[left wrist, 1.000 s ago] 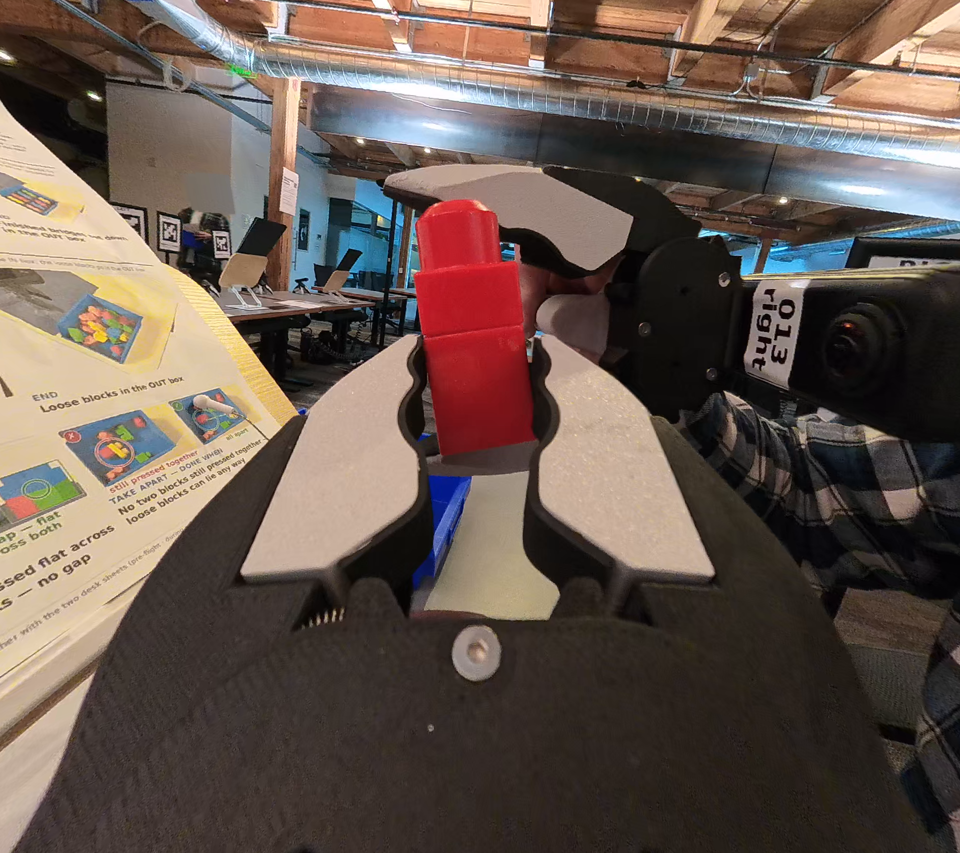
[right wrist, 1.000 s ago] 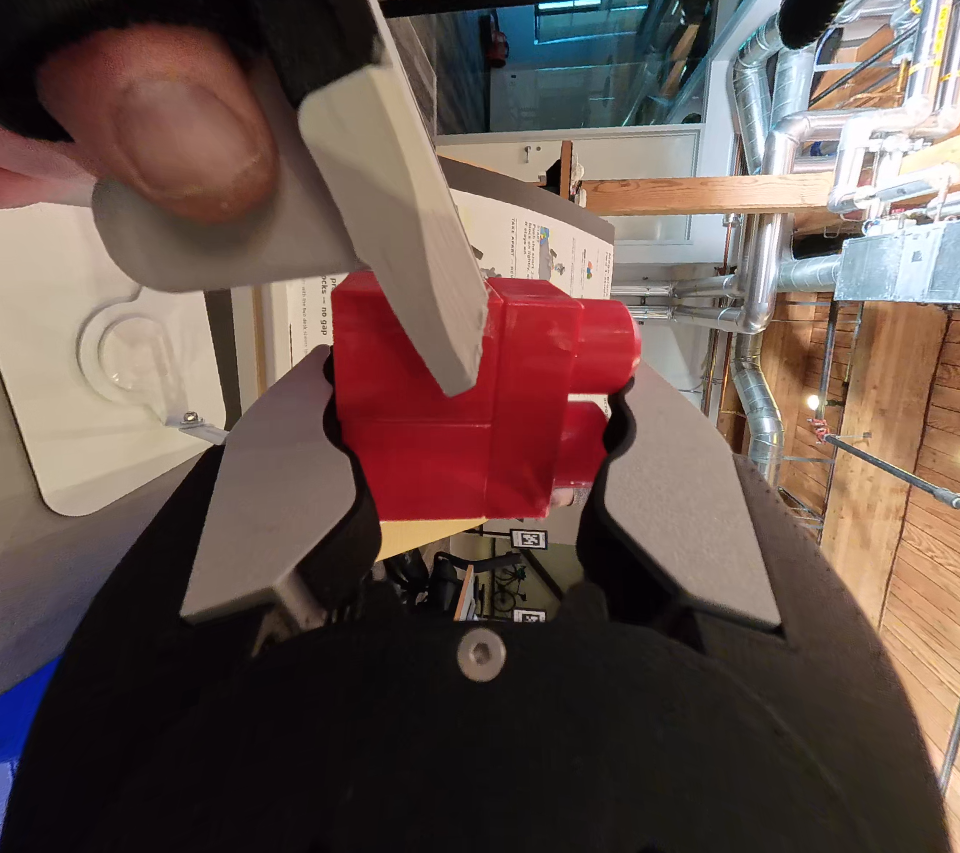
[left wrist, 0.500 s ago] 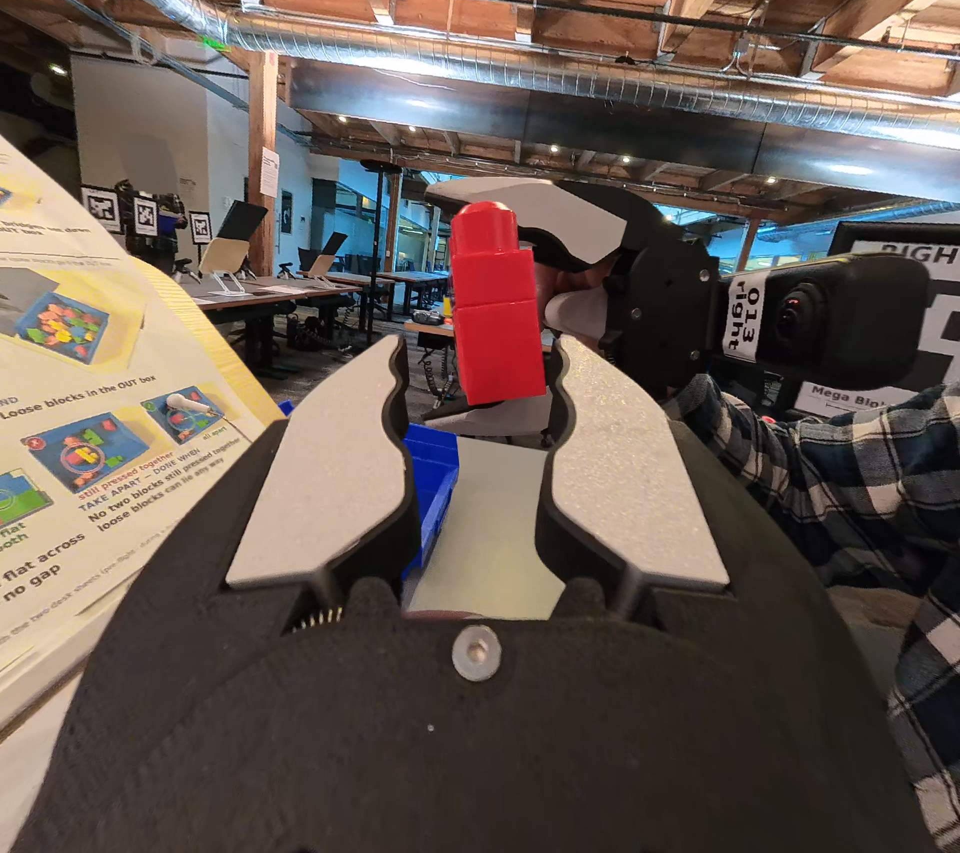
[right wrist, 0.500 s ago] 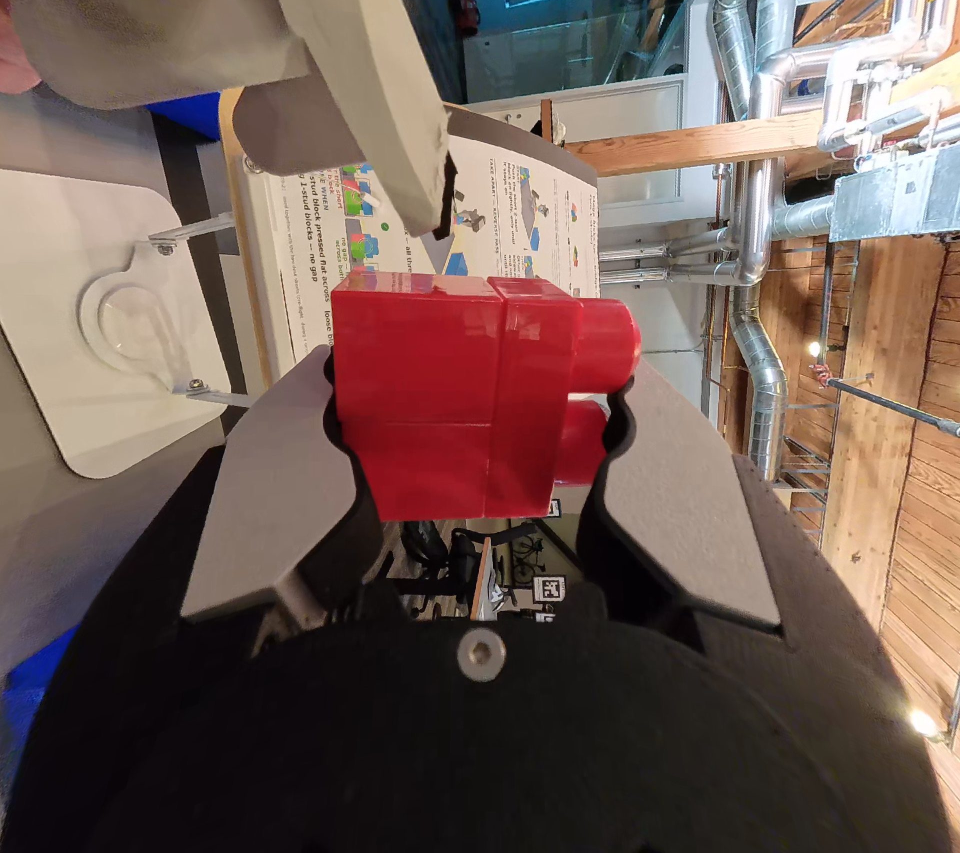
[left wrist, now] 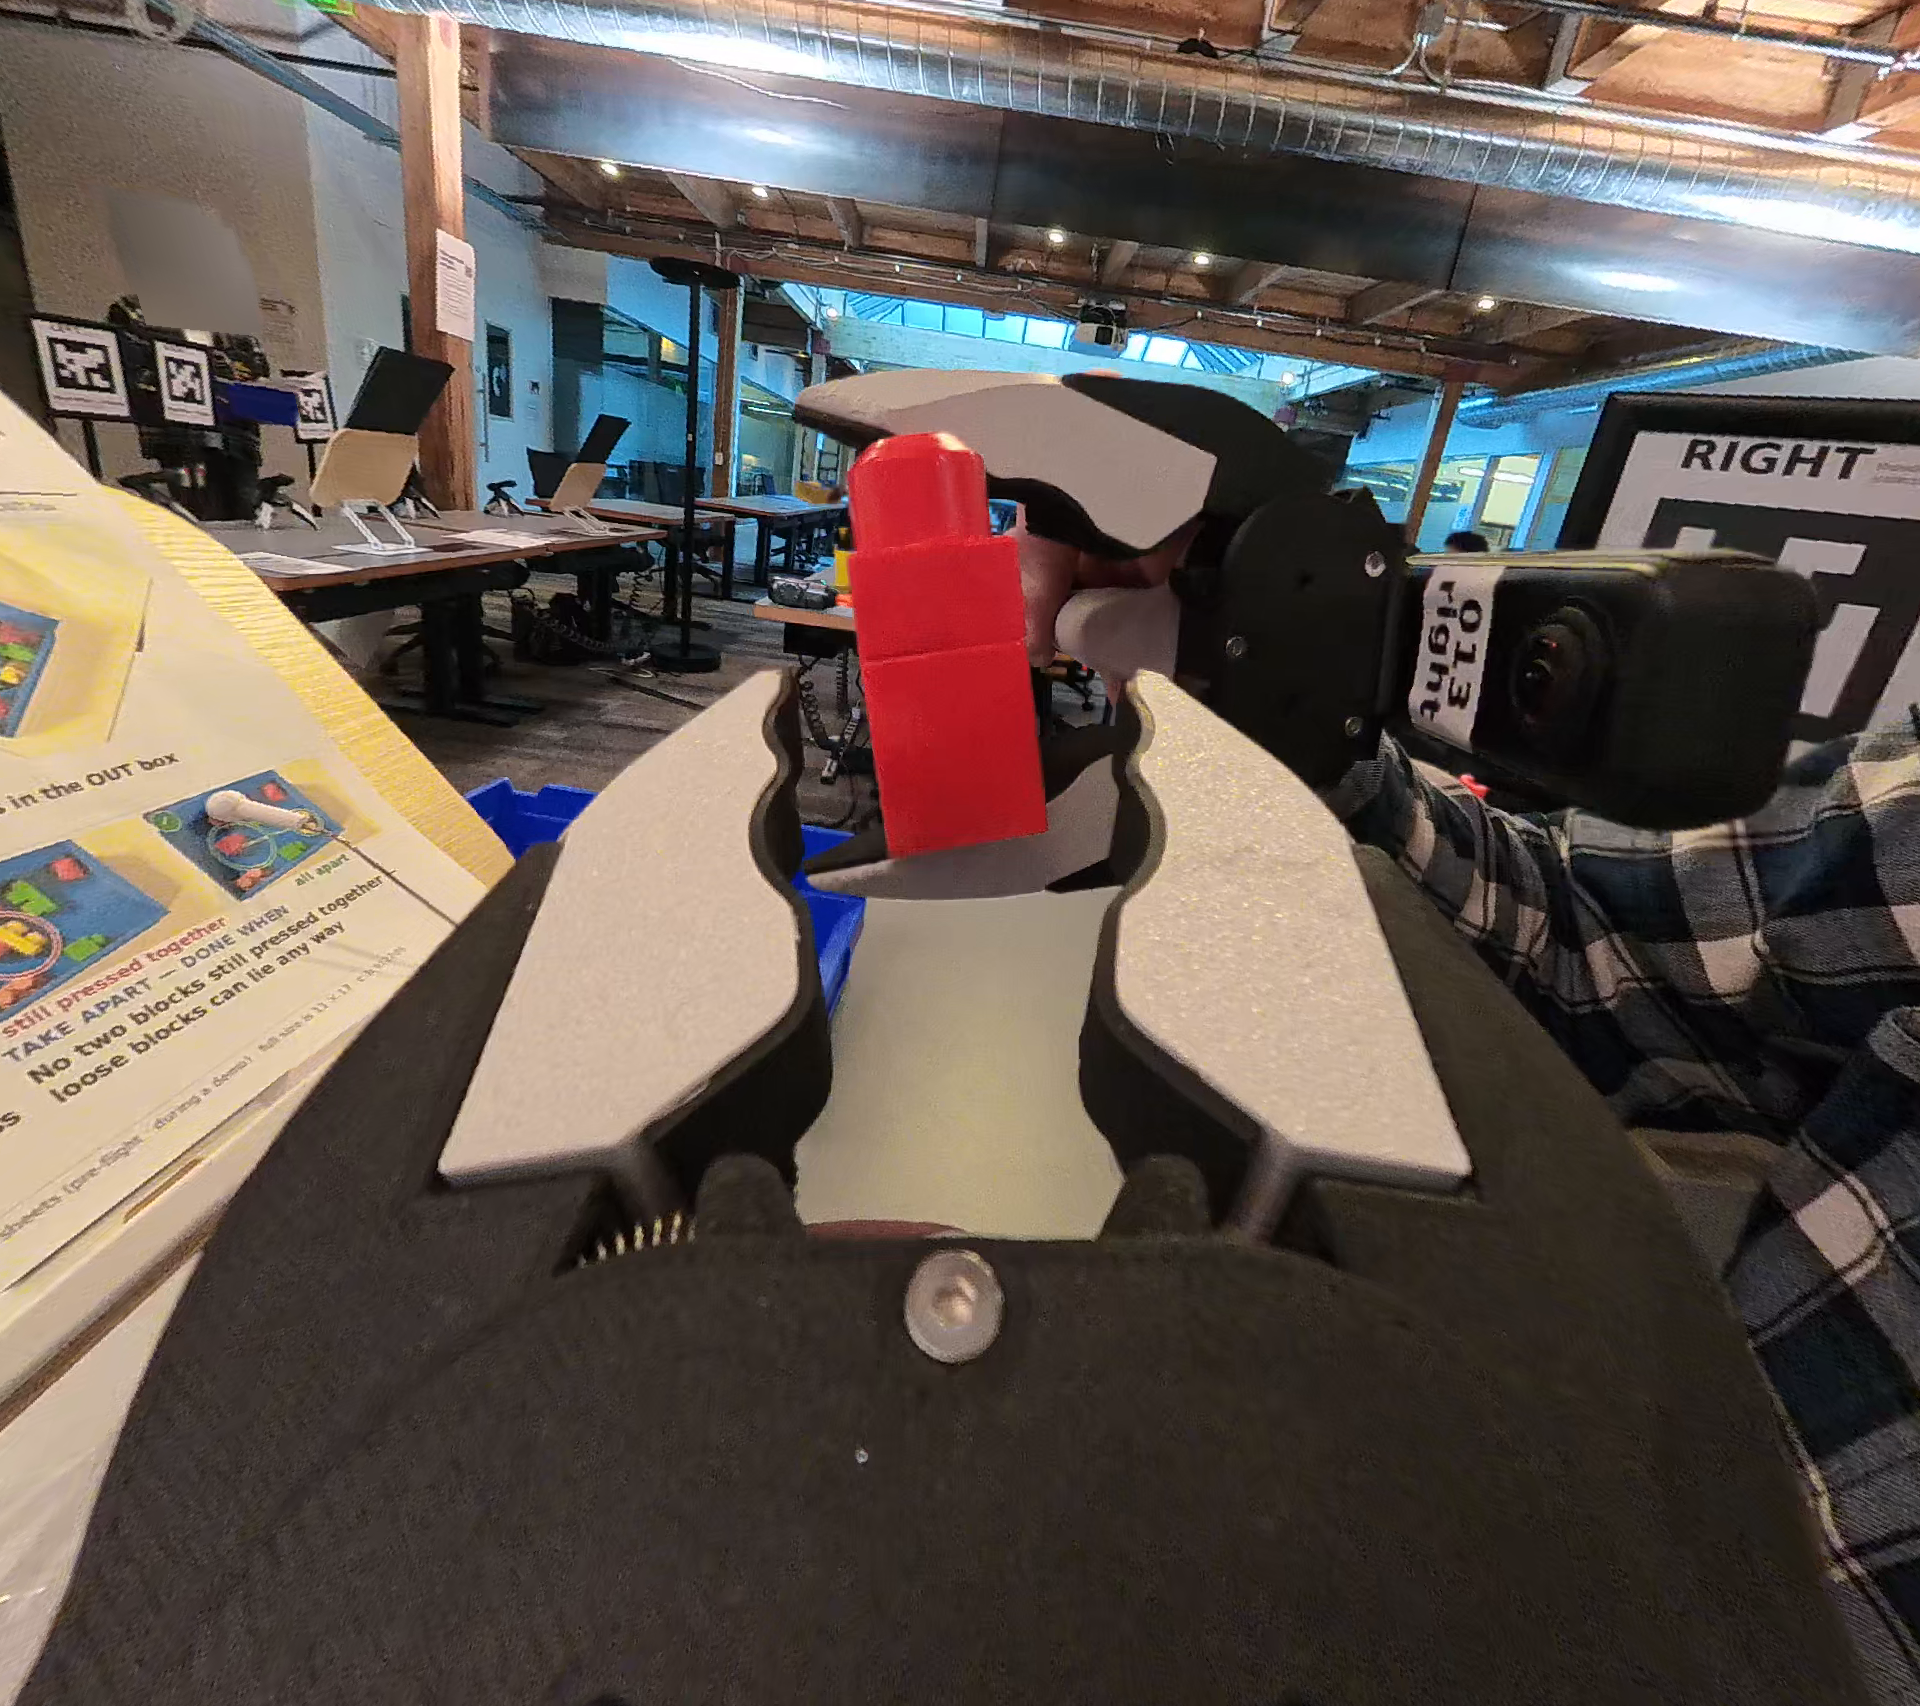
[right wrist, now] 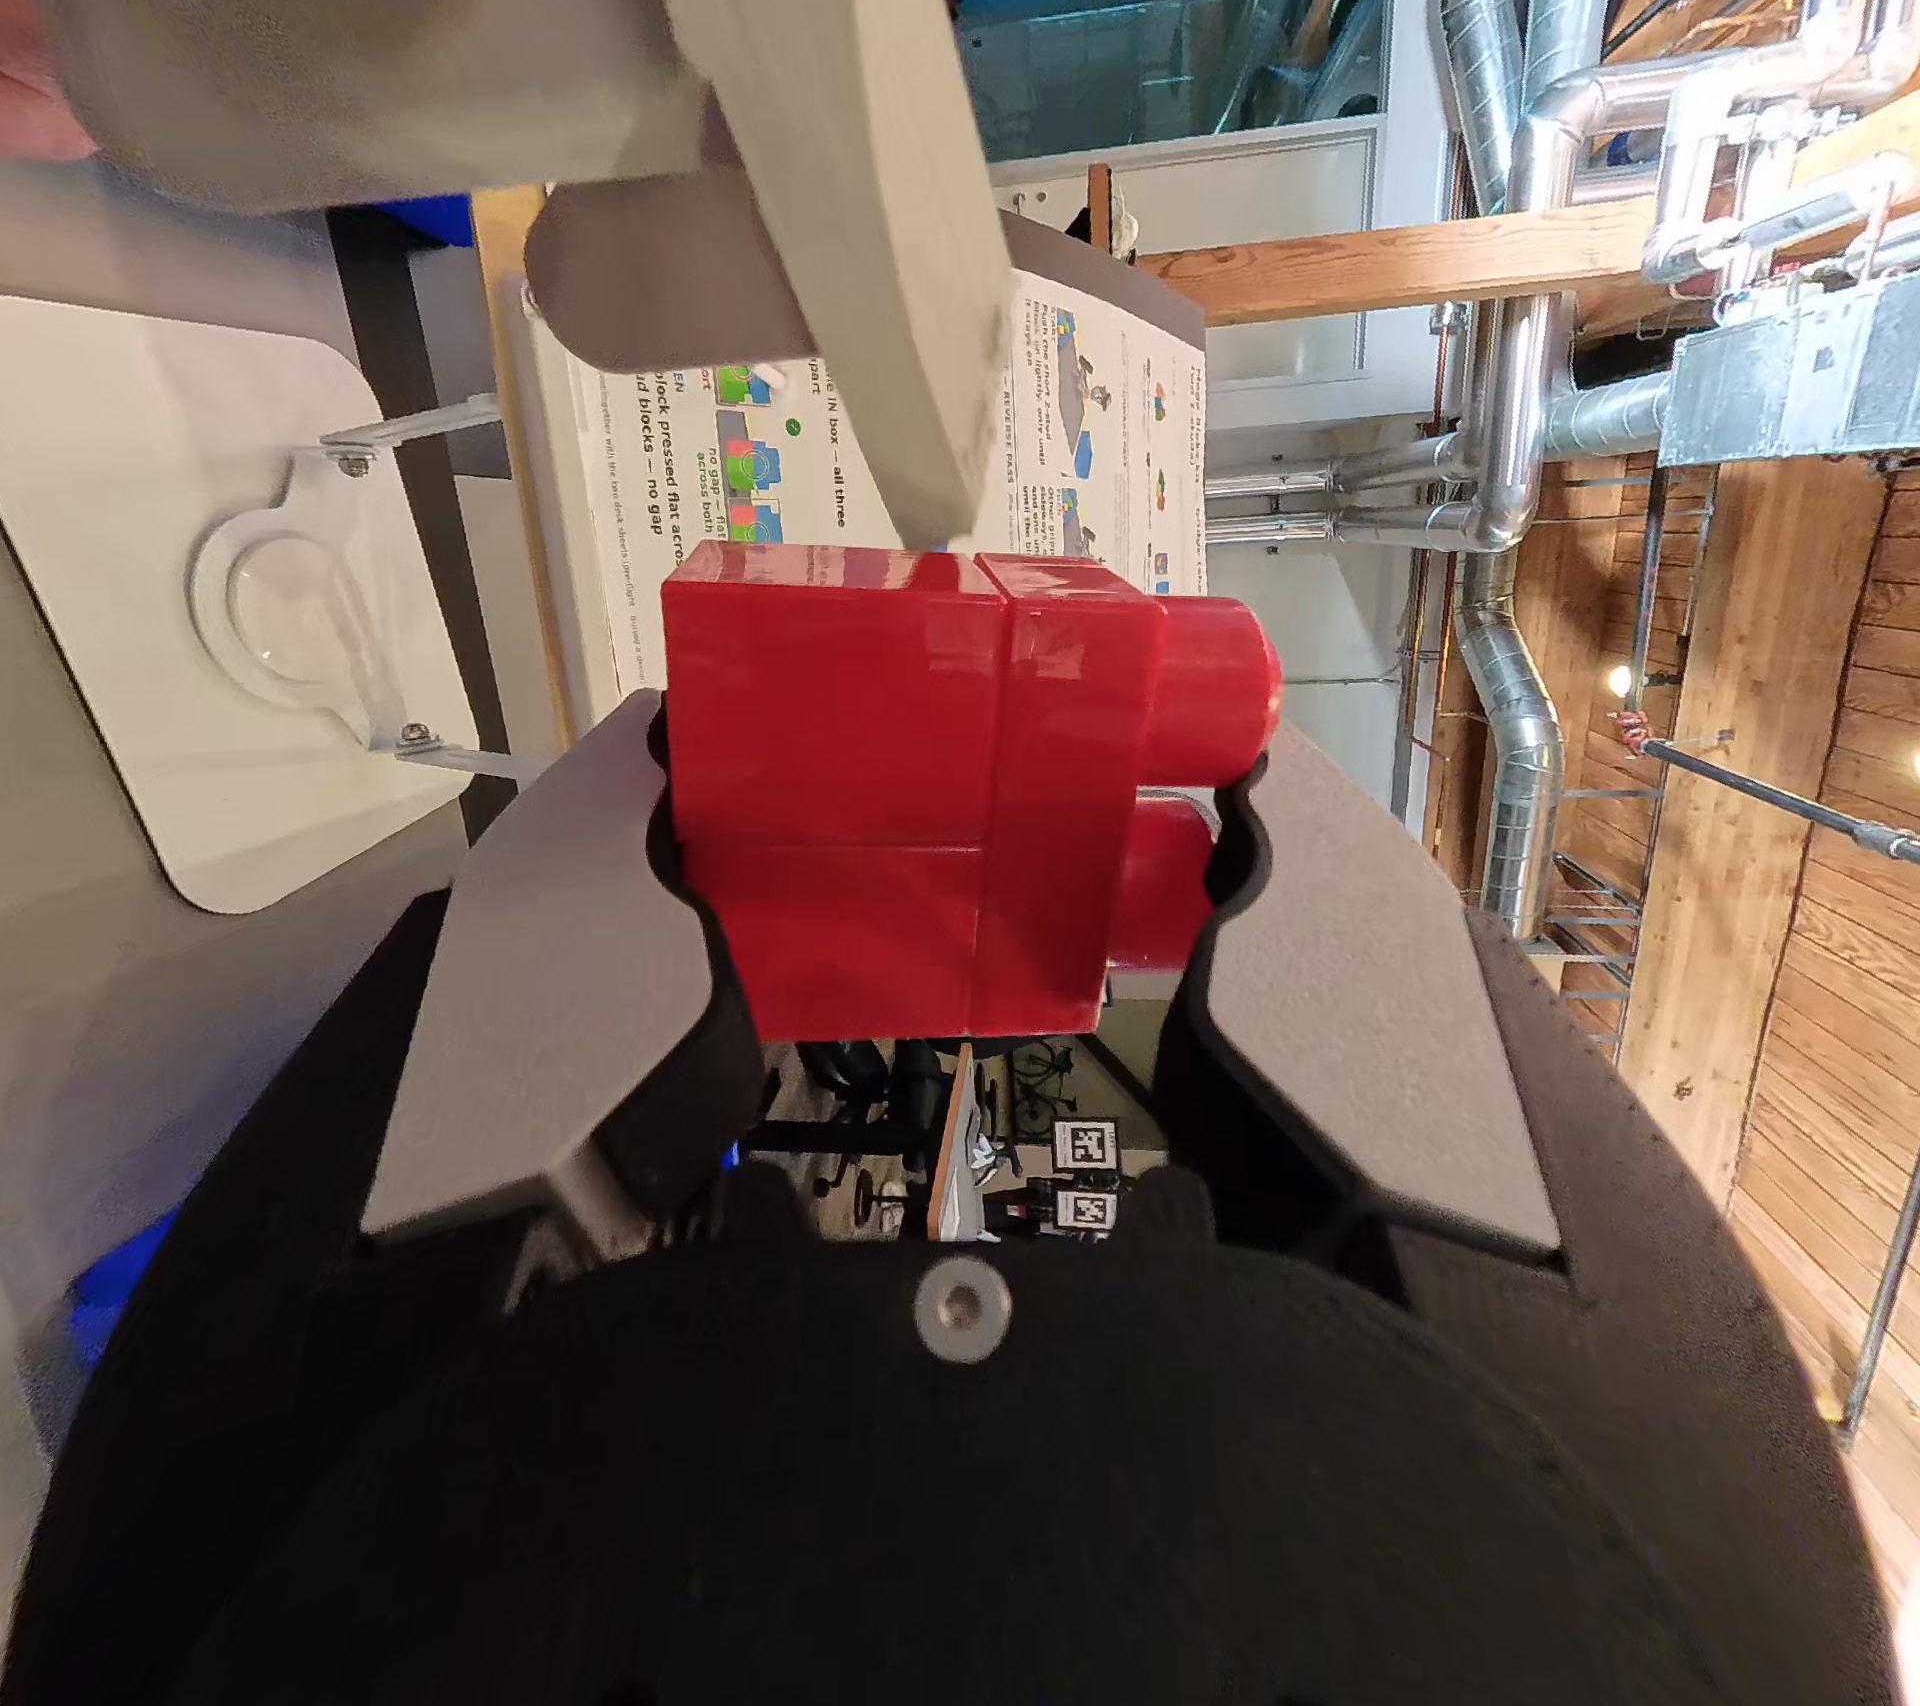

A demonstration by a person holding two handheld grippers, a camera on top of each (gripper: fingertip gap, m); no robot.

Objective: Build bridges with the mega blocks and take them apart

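A stack of red mega blocks (right wrist: 883, 773) is clamped in my right gripper (right wrist: 956, 737). One pad presses on the stack's base and the other on its studs. In the left wrist view the same stack (left wrist: 940, 617) stands upright between the right gripper's upper finger (left wrist: 1039, 451) and its lower finger. My left gripper (left wrist: 958, 700) is open. The stack's lower part sits just past its fingertips with a gap on each side, so the pads do not touch it. One left finger (right wrist: 862, 202) shows blurred above the stack in the right wrist view.
An instruction sheet (left wrist: 156, 825) leans at the left, with a blue bin (left wrist: 520, 809) behind the left fingers. A person's plaid sleeve (left wrist: 1662, 929) and the right gripper's camera (left wrist: 1600, 680) fill the right side. A white plate (right wrist: 208, 565) is at the left of the right wrist view. My right fingertips sit around 5 cm from my left ones.
My left gripper, shut on the stack's lower block a second ago, has opened, let go and drawn back. My right gripper has kept its hold on the stack.
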